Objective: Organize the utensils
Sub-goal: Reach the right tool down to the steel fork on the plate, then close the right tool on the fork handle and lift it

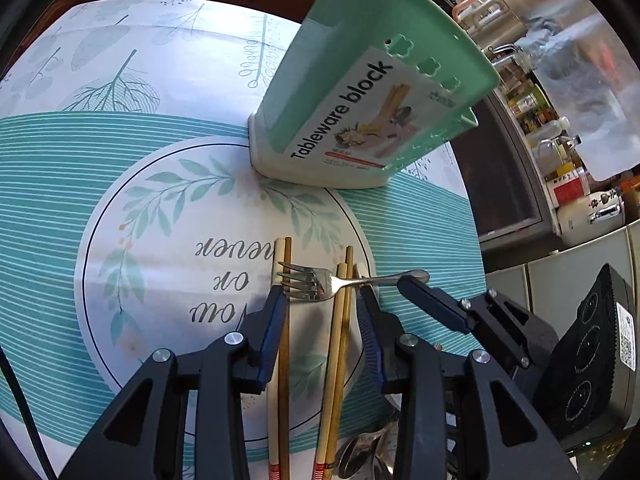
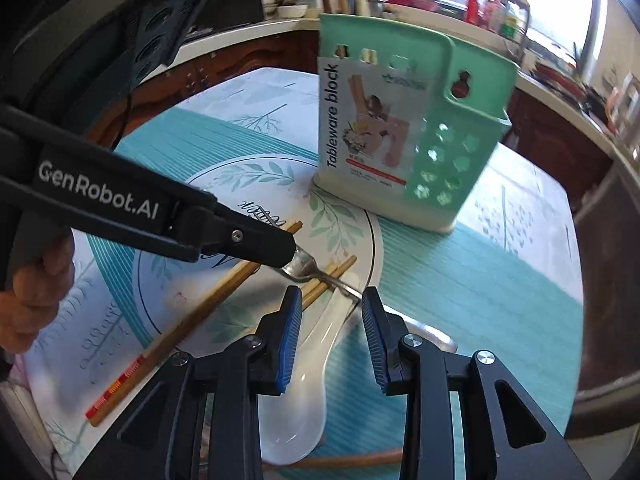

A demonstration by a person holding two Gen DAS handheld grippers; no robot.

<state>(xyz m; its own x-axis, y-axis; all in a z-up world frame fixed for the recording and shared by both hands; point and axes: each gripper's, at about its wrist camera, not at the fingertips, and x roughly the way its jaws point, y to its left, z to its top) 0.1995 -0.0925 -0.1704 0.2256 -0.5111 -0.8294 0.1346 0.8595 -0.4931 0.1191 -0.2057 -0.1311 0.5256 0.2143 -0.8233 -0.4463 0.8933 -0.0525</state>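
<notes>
A green "Tableware block" holder (image 1: 360, 92) stands upright on the table, also in the right wrist view (image 2: 404, 128). A metal fork (image 1: 320, 282) lies across two pairs of wooden chopsticks (image 1: 284, 344). My left gripper (image 1: 324, 300) is open, its fingers either side of the fork head and chopsticks. My right gripper (image 2: 330, 300) is open above a white ceramic spoon (image 2: 304, 384), with the fork handle (image 2: 340, 284) near its right fingertip. The right gripper's finger (image 1: 432, 300) shows in the left wrist view by the fork handle end.
A leaf-print tablecloth (image 1: 120, 160) covers the round table. Metal spoons (image 1: 360, 456) lie at the near edge. A black power strip box (image 1: 592, 352) stands to the right. A counter with bottles and jars (image 1: 560, 152) lies beyond the table.
</notes>
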